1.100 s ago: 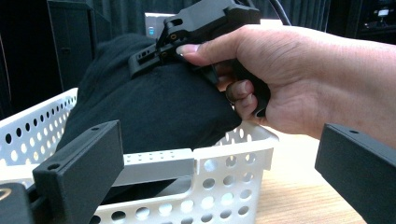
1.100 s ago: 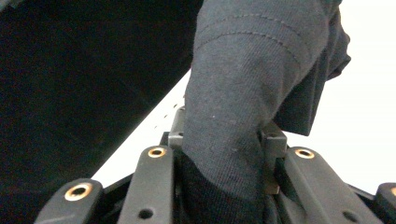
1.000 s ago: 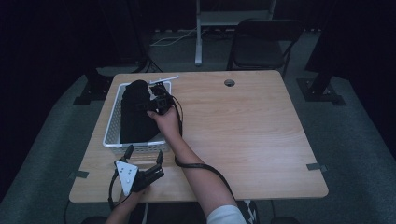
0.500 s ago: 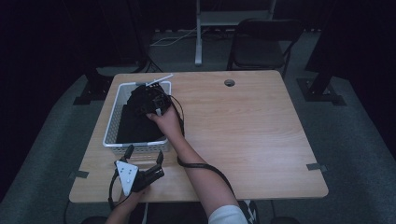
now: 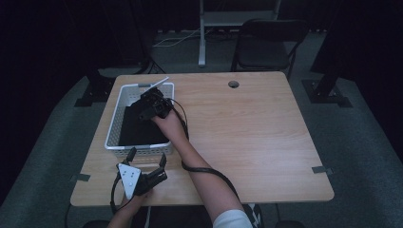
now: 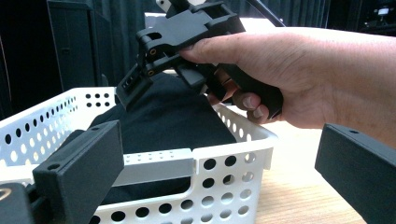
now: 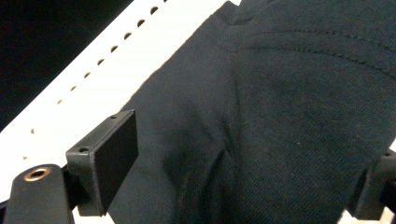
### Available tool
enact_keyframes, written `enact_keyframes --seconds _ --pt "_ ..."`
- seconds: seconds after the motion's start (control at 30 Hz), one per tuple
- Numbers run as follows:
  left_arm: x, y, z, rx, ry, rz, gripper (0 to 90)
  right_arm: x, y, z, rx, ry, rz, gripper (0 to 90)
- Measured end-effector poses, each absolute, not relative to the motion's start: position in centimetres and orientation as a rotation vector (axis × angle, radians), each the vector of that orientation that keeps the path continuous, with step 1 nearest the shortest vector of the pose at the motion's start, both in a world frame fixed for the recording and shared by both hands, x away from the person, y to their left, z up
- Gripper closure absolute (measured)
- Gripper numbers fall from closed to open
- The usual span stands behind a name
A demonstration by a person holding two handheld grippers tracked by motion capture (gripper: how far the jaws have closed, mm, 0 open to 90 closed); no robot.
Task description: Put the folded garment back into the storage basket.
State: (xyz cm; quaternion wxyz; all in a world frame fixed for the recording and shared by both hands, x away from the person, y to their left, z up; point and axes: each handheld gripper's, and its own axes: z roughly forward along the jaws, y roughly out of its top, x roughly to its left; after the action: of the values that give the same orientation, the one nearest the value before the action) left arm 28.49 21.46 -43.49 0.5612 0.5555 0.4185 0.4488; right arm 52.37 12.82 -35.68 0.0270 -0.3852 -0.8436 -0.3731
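A white perforated basket (image 5: pixel 114 121) stands on the left part of the wooden table (image 5: pixel 256 137). A black cloth (image 5: pixel 135 128) lies inside it. My right gripper (image 5: pixel 145 113) hangs over the basket's far right part, tilted down at the cloth. Its jaws have just been opening and stand open above the cloth (image 7: pixel 289 102), with no pad pressing on it. My left gripper (image 5: pixel 146 158) rests near the table's front edge, open, its jaws facing the basket's near wall (image 6: pixel 159 163). The left gripper view shows the hand that holds the right gripper (image 6: pixel 135 86) over the cloth (image 6: pixel 163 116).
A round cable hole (image 5: pixel 233 84) sits in the table's far middle. A thin white strip (image 5: pixel 159 81) pokes over the basket's far corner. A folding chair (image 5: pixel 268 47) and dark stand bases (image 5: pixel 328 92) are behind the table. The right half of the table is bare wood.
The black cloth was bunched up high under the right gripper; now it lies low in the basket. The right jaws have opened off it. The left gripper has not moved.
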Motion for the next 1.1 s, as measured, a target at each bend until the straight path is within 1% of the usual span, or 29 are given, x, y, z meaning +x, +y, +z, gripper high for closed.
enact_keyframes --seconds 0.23,0.3,0.47,0.63,0.9,1.1 --pt "28.5 21.5 -43.5 1.309 0.986 1.058 2.4 52.0 13.2 -35.7 -1.195 -2.684 -1.111 11.5" --pt "28.5 21.5 -43.5 1.310 0.986 1.058 2.4 52.0 13.2 -35.7 -1.169 -2.698 -1.098 3.5" --pt "28.5 21.4 -43.5 1.312 0.986 1.055 2.4 51.8 13.3 -35.8 -1.128 -2.726 -1.075 0.7" --pt "28.5 21.4 -43.5 1.311 0.986 1.056 2.4 51.7 13.3 -35.8 -1.129 -2.739 -1.081 0.4" --pt "28.5 21.4 -43.5 1.312 0.986 1.055 2.4 51.2 12.9 -35.1 -1.123 -2.720 -1.165 0.4" --pt "28.5 21.4 -43.5 1.312 0.986 1.055 2.4 50.9 12.9 -35.2 -1.117 -2.721 -1.227 0.4"
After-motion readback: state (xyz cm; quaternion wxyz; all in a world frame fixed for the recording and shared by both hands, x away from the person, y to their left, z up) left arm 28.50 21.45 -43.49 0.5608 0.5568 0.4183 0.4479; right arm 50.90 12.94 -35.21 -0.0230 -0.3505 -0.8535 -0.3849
